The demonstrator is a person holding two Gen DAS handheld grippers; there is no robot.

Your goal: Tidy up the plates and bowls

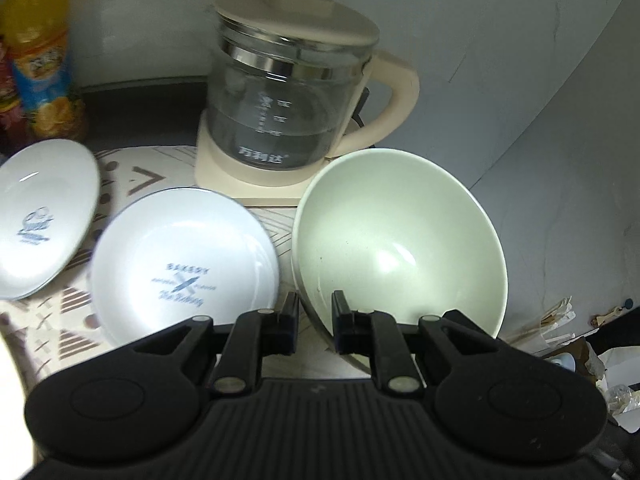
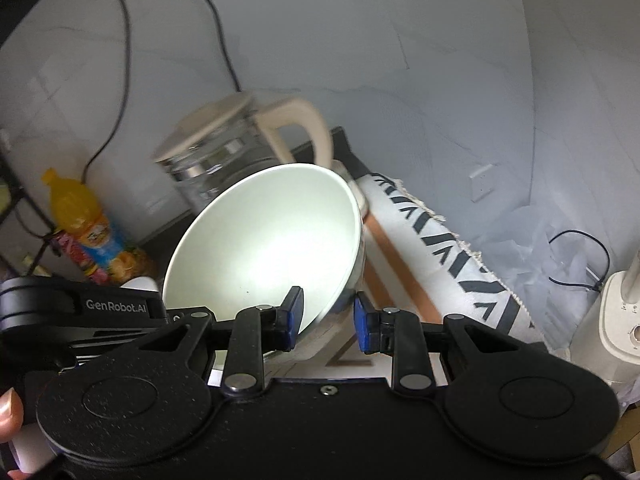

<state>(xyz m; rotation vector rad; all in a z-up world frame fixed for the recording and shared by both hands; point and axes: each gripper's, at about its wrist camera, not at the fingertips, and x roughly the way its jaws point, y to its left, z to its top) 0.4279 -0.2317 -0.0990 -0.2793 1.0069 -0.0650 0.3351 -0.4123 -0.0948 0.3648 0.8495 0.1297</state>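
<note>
In the left wrist view a pale green bowl [image 1: 400,240] hangs tilted above the patterned cloth [image 1: 132,176]. My left gripper [image 1: 316,312] is shut on its near rim. Two white printed plates [image 1: 184,264] [image 1: 40,216] lie on the cloth to the left. In the right wrist view my right gripper [image 2: 328,312] is shut on the lower rim of a tilted pale green bowl [image 2: 264,248]. The left gripper's body [image 2: 80,308] shows at that bowl's left side, its fingertips hidden. I cannot tell whether both views show the same bowl.
A glass kettle [image 1: 280,100] [image 2: 224,152] with a cream lid and handle stands just behind the bowl. An orange drink bottle [image 1: 40,60] [image 2: 88,228] is at the back left by the wall. The cloth's edge [image 2: 452,248] hangs over the table's right side, near a white appliance [image 2: 612,320].
</note>
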